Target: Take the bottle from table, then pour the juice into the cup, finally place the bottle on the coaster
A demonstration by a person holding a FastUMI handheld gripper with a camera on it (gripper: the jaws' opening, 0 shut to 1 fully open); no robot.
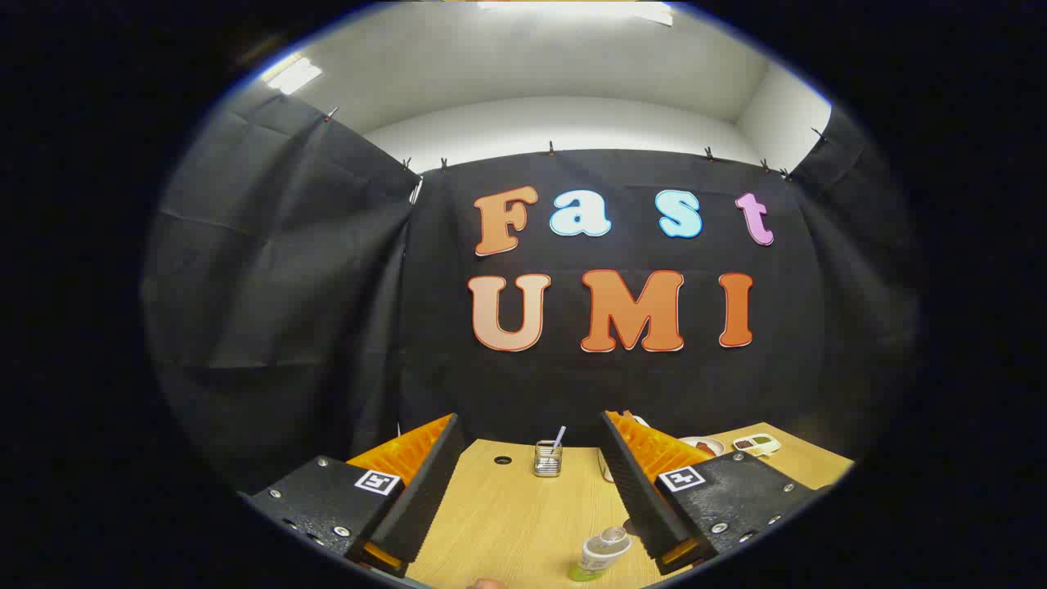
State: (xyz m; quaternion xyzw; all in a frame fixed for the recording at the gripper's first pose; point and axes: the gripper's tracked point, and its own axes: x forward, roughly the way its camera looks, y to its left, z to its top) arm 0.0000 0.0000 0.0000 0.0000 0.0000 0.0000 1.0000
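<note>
Booth: black cloth walls on three sides, pale ceiling above, a wooden desk (523, 515) below.
Bottle: the bottle (603, 553) is at the desk's near edge, just inside the right finger and low between the two.
Bottle axis: it seems to stand upright, seen from above and at an angle; the clear cap end leans toward the right finger and the green base toward the near edge. Lens bend makes the exact lean hard to judge.
Gripper: the gripper (532, 483) has its fingers spread wide, holding nothing. The right finger is just beside the bottle's cap; whether it touches I cannot tell. The left finger is well apart from it.
Progress: judging from this, nothing is done. The bottle is not yet grasped; pouring and setting down are all left.
Next, as a guess: the fingers would need to drop and centre on the bottle, which now lies off toward the right finger.
Beyond the fingers: a small glass holder (547, 458) with a straw stands near the desk's far edge, beside a dark hole (502, 460) in the top.
Far right corner: a round dish (705, 445) and a flat pale item (757, 445); which is the cup or coaster I cannot tell.
Near edge: something small and pale, too little to name.
</note>
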